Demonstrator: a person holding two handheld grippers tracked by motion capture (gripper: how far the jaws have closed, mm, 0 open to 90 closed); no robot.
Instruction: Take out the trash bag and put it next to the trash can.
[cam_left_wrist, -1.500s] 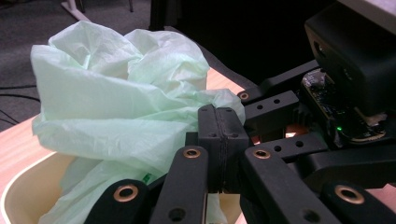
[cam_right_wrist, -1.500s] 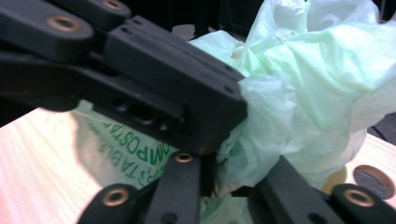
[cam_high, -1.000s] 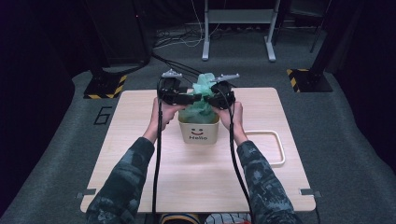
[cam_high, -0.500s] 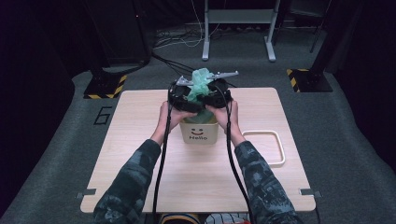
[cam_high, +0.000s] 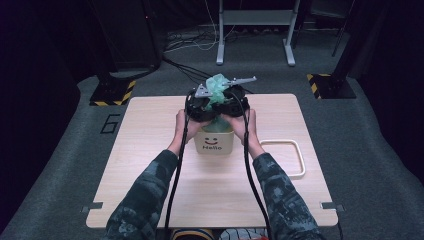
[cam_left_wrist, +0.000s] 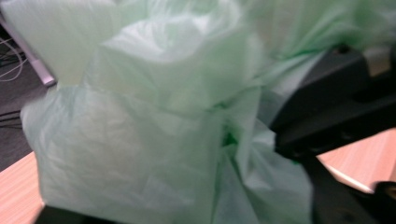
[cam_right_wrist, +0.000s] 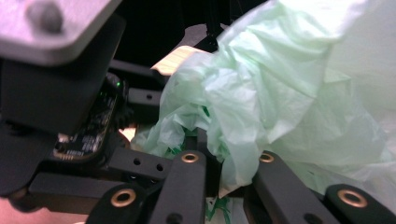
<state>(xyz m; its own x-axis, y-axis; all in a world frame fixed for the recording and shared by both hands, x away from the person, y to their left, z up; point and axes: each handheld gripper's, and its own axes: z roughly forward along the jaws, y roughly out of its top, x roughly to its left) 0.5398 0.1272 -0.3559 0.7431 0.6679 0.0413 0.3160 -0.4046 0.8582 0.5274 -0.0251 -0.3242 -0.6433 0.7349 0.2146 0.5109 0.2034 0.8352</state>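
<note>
bin's (cam_high: 215, 145) mouth under green bag (cam_high: 217, 85)

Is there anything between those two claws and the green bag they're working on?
Nothing visible. The green plastic bag bunches up out of the small bin, and the right gripper already pinches its film, while the left gripper sits against it.

The bin (cam_high: 214, 142) stands on the table (cam_high: 150, 150), near its middle; the plastic bag (cam_high: 218, 86) sits in the bin and rises above its rim; the left gripper (cam_high: 202, 104) and right gripper (cam_high: 234, 102) flank the bag; a frame (cam_high: 283, 158) lies right of the bin, well apart
</note>
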